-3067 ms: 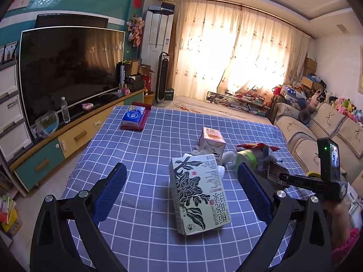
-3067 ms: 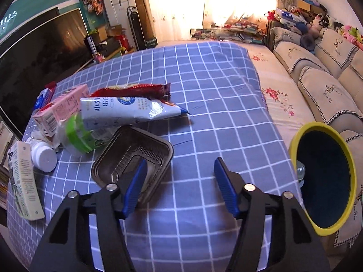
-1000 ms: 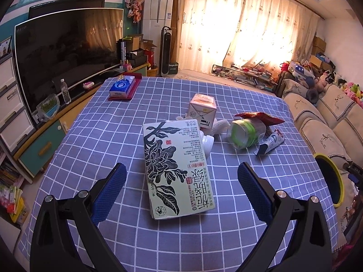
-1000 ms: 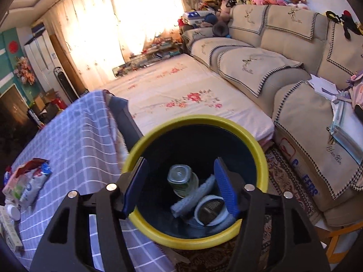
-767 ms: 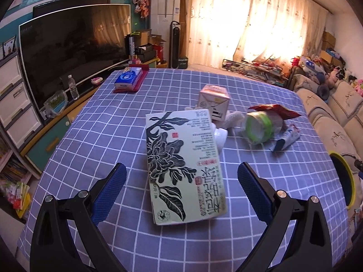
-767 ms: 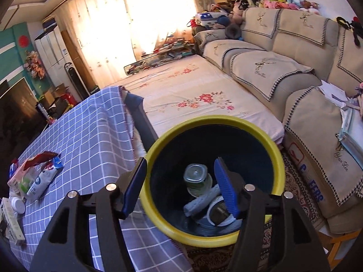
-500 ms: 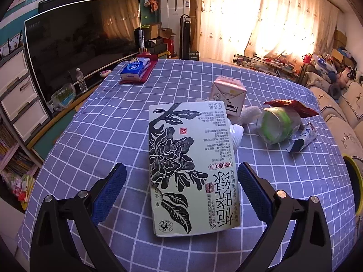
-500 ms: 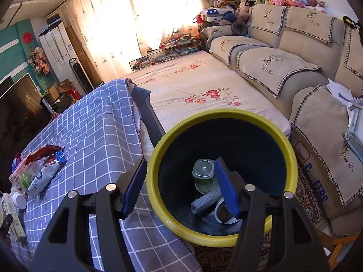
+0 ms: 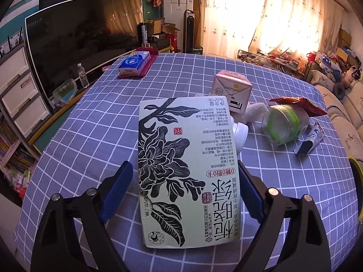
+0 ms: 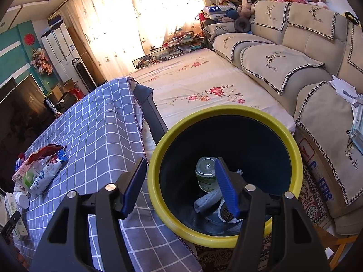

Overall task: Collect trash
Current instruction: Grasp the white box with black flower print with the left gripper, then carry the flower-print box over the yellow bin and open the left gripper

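Observation:
A flat green tea box (image 9: 188, 165) with a black flower print lies on the checked tablecloth (image 9: 90, 136), between the fingers of my open left gripper (image 9: 183, 185). Behind it are a pink carton (image 9: 231, 88), a white cap (image 9: 240, 133), a clear jar with a green band (image 9: 283, 124), a red wrapper (image 9: 299, 104) and a blue-white pouch (image 9: 310, 138). My open, empty right gripper (image 10: 179, 181) hovers over the near rim of the yellow-rimmed bin (image 10: 217, 117). A jar (image 10: 205, 172) and other trash lie inside the bin.
A blue tissue pack (image 9: 135, 62) on a red tray sits at the table's far left. A TV and drawers stand left. A sofa (image 10: 306, 72) and a floral mat (image 10: 204, 86) lie beyond the bin. The trash pile (image 10: 38, 172) also shows in the right wrist view.
My left gripper has moved forward and lower, so the tea box now sits between its fingers. My right gripper let the black tray go into the bin and has drawn back toward the table.

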`<state>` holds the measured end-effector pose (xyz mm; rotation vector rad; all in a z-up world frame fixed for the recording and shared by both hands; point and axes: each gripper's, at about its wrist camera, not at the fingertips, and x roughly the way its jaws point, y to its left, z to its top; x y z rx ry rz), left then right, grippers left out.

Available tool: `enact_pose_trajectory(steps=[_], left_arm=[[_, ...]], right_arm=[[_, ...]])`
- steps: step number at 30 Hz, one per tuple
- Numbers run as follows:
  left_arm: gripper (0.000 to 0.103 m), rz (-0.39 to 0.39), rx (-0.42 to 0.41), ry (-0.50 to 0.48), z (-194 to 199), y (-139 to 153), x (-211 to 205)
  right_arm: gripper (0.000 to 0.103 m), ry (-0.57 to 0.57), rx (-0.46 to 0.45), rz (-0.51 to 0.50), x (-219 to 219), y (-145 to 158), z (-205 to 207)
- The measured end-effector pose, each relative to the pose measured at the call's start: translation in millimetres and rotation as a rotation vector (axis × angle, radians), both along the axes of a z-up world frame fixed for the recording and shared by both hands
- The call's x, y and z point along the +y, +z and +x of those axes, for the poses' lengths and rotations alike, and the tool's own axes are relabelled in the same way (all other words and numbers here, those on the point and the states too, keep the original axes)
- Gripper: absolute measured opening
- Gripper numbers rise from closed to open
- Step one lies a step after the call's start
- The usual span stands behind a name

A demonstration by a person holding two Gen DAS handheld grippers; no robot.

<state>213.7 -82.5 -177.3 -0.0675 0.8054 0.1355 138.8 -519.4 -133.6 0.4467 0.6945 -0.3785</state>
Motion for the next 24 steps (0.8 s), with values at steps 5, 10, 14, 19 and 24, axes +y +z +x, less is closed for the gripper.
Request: enact_pose_trajectory(steps=[5, 10, 14, 19, 24], left_arm=[[0.073, -0.005, -0.007, -0.003, -4.5, 4.1, -0.5], [0.072, -0.009, -0.008, -0.007, -12.1, 6.9, 1.7], [0.072, 0.007, -0.033, -0.026, -26.6, 17.0, -1.6], [0.072, 0.017, -0.060, -0.076, -49.4, 32.3, -13.6], [0.072, 0.015, -0.091, -0.161, -62.1, 44.5, -39.5]], right_arm=[[0.060, 0.002, -0.002, 0.000, -0.4, -0.1, -0.7], [0.060, 0.003, -0.008, -0.001, 0.1, 1.4, -3.2], [0.060, 0.004, -0.014, -0.003, 1.1, 3.6, -4.9], [0.060, 0.014, -0.019, -0.002, 3.9, 4.9, -5.1], [0.060, 0.020, -0.025, 0.001, 3.7, 5.9, -7.7]])
